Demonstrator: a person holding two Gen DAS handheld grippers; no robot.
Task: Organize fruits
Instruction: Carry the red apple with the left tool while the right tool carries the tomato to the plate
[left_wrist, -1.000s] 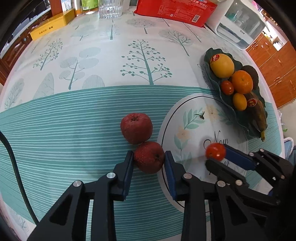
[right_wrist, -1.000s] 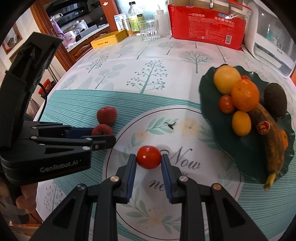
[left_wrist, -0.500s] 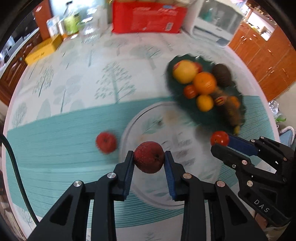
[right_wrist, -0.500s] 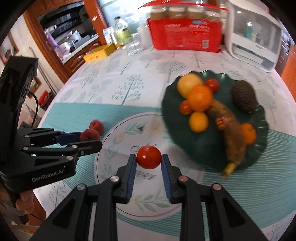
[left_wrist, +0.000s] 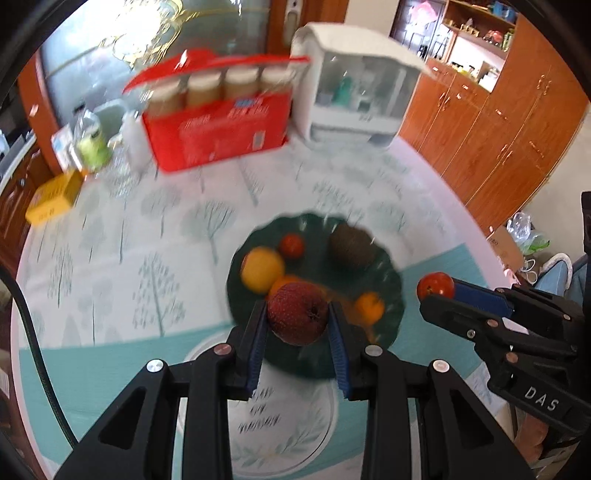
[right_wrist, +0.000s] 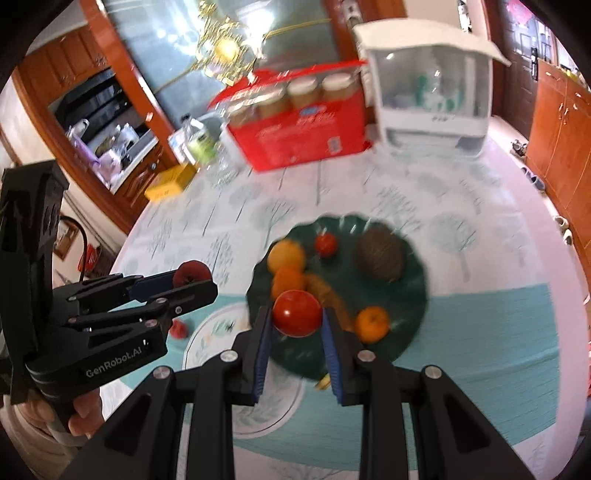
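- The left gripper (left_wrist: 297, 322) is clamped on a dark red apple (left_wrist: 297, 313), its blue pads pressed to both sides, raised above the near edge of the dark green plate (left_wrist: 388, 273).
- The right gripper (right_wrist: 295, 320) is closed around a red tomato (right_wrist: 297, 313), likewise held up over the plate's near part.
- In the left wrist view the apple covers most of an orange behind it; the plate's near rim is hidden by the fingers.
- Motion blur softens the plate's contents: a yellow-orange fruit (left_wrist: 261, 268), a small tomato (left_wrist: 291, 246), a brown avocado (left_wrist: 352, 248) and a small orange (left_wrist: 369, 306) can be told. An orange-brown smear (right_wrist: 327, 291) between them is too blurred to name.
- A second red apple (right_wrist: 180, 329) lies on the tablecloth (right_wrist: 491, 332), half hidden behind the left gripper's body in the right wrist view.
- A red carton (left_wrist: 218, 127) and a white cabinet (left_wrist: 354, 81) stand blurred at the far edge of the table.
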